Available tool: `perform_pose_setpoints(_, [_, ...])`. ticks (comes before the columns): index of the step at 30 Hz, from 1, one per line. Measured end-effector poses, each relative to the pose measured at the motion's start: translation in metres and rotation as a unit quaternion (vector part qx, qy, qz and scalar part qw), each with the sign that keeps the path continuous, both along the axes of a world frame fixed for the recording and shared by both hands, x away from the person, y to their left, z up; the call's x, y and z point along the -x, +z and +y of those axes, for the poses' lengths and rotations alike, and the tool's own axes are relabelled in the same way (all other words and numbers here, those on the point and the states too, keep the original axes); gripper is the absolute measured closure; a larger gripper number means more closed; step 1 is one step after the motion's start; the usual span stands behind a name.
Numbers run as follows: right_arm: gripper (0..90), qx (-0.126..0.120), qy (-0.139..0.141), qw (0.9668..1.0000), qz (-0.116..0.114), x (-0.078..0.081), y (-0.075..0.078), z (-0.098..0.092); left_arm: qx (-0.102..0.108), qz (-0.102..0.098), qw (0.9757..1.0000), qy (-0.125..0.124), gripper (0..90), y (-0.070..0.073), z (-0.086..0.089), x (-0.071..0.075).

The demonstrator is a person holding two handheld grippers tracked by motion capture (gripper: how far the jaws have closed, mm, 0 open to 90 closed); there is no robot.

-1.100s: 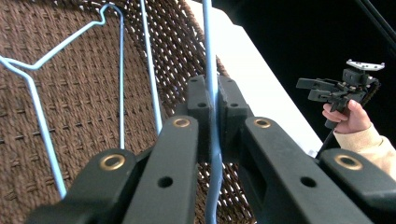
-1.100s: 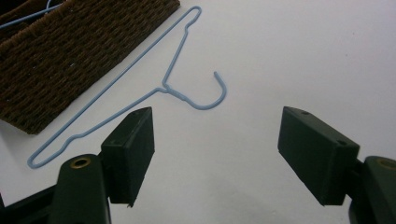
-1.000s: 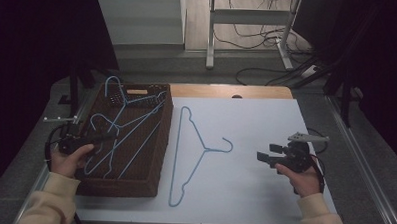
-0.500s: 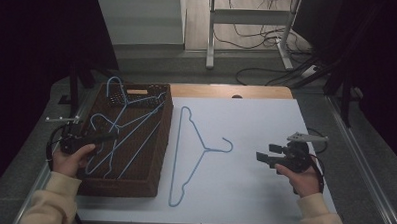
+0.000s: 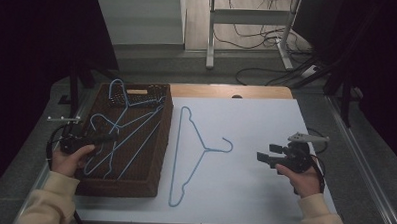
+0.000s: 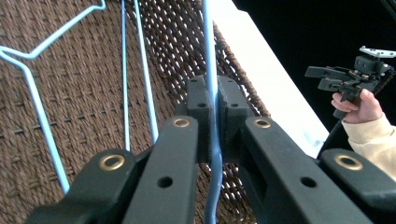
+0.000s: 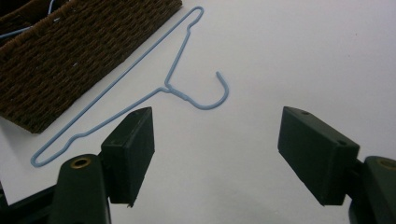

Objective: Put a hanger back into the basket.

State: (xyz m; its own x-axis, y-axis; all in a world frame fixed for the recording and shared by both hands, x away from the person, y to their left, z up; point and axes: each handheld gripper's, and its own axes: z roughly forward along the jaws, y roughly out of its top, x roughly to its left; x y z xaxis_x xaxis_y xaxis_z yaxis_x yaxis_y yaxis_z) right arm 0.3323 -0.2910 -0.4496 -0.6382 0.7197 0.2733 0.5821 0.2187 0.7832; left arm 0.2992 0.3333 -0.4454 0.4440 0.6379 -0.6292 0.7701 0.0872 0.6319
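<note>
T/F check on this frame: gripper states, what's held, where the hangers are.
1. The left gripper is shut on a blue wire hanger in the basket. True.
2. The right gripper holds a hanger. False: its fingers are apart, with nothing between them.
3. One hanger on the white table lies outside the basket. True.
4. The basket sits on the person's right. False: it is on the left side.
5. The basket is a wire one. False: it is brown wicker.
</note>
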Motion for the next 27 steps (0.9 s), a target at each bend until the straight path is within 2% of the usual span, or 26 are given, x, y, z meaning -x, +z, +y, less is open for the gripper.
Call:
perform_pose_setpoints(2, [27.4,0.000,0.000,1.0000,0.000,0.000,0.000,0.000,-0.008,0.001,1.0000,0.003,84.5,0.001,-0.001,0.000])
perform_pose_setpoints(3, [27.4,0.000,0.000,1.0000,0.000,0.000,0.000,0.000,-0.023,0.003,0.9997,0.008,60.2,0.002,-0.003,-0.001])
perform_pose_setpoints(4, [27.4,0.000,0.000,1.0000,0.000,0.000,0.000,0.000,-0.063,0.006,0.9979,0.013,50.1,0.004,-0.007,-0.001])
perform_pose_setpoints(5, [27.4,0.000,0.000,1.0000,0.000,0.000,0.000,0.000,-0.063,0.006,0.9979,0.013,47.1,0.004,-0.007,-0.001])
perform_pose_setpoints(6, [27.4,-0.001,0.000,1.0000,0.001,0.000,0.000,-0.001,-0.076,0.001,0.9970,0.015,44.8,0.005,-0.009,0.000])
perform_pose_setpoints(7, [27.4,-0.001,0.000,1.0000,0.002,0.000,0.001,-0.001,-0.076,0.001,0.9970,0.015,41.9,0.005,-0.009,0.000])
perform_pose_setpoints(8, [27.4,-0.001,-0.001,1.0000,0.001,0.000,0.001,-0.001,-0.090,-0.005,0.9956,0.028,38.9,0.008,-0.010,0.002])
perform_pose_setpoints(11, [27.4,-0.001,0.000,1.0000,-0.001,0.000,0.001,-0.001,-0.099,-0.010,0.9942,0.040,32.0,0.010,-0.009,0.005])
perform_pose_setpoints(21, [27.5,0.000,0.001,1.0000,0.000,-0.001,0.001,0.001,-0.100,-0.045,0.9938,0.017,28.7,0.024,-0.016,0.017])
perform_pose_setpoints(24, [27.4,-0.001,0.003,1.0000,0.001,-0.001,0.000,0.001,-0.095,-0.057,0.9938,-0.006,28.7,0.029,-0.023,0.020])
perform_pose_setpoints(25, [27.3,-0.001,0.003,1.0000,0.002,-0.001,0.000,0.001,-0.098,-0.062,0.9931,-0.017,28.7,0.031,-0.029,0.022])
perform_pose_setpoints(27, [27.3,-0.001,0.004,1.0000,0.003,-0.002,0.000,0.001,-0.098,-0.064,0.9929,-0.023,28.6,0.032,-0.032,0.023])
